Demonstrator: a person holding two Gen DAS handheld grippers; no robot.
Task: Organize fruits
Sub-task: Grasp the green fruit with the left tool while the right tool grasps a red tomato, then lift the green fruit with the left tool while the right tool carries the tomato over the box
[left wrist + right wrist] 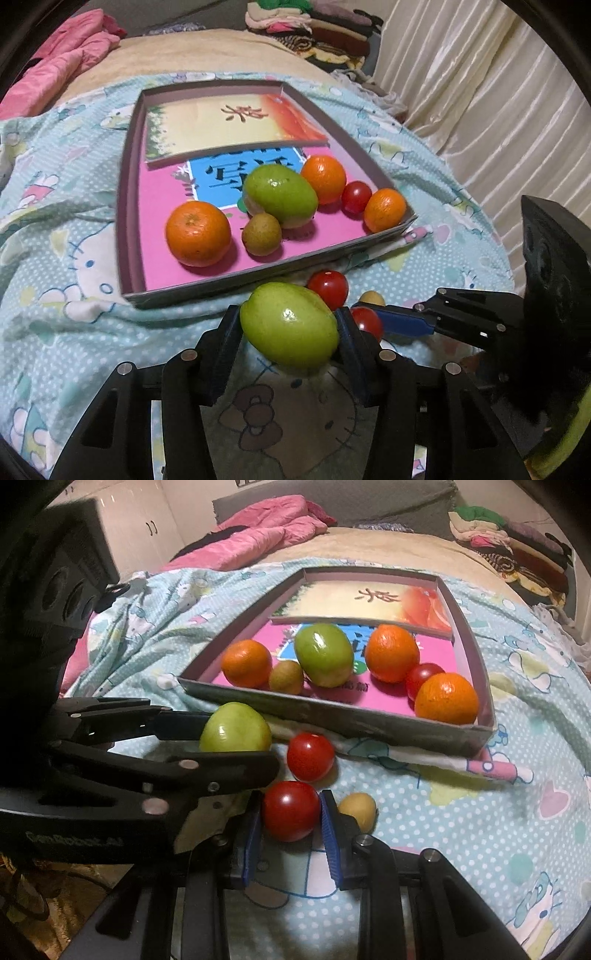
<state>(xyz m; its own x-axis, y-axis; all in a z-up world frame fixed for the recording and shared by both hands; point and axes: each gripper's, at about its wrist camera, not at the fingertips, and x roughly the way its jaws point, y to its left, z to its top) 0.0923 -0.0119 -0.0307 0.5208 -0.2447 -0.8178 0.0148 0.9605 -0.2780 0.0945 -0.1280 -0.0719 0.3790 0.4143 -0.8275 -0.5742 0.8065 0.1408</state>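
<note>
Already the green fruit (290, 326) sits pinched between the pads of the left claw (288, 332), just short of the near wall of the box (236, 278); the red tomato (291, 809) is pinched likewise in the right claw (290, 812), low over the bedspread (461, 812). To do this step well, I judge, each claw should lift straight up before going forward, so the fruit clears the box wall; grip pressure wants to stay light, since the tomato would bruise; release belongs over bare pink floor, not over the oranges (198, 233) ahead. Beyond the right claw lie a second tomato (310, 757) and, just to its right, a small yellow fruit (357, 809); only the right view shows these clearly and the left claw from the side; only the left view shows the green fruit seated squarely between its pads.
</note>
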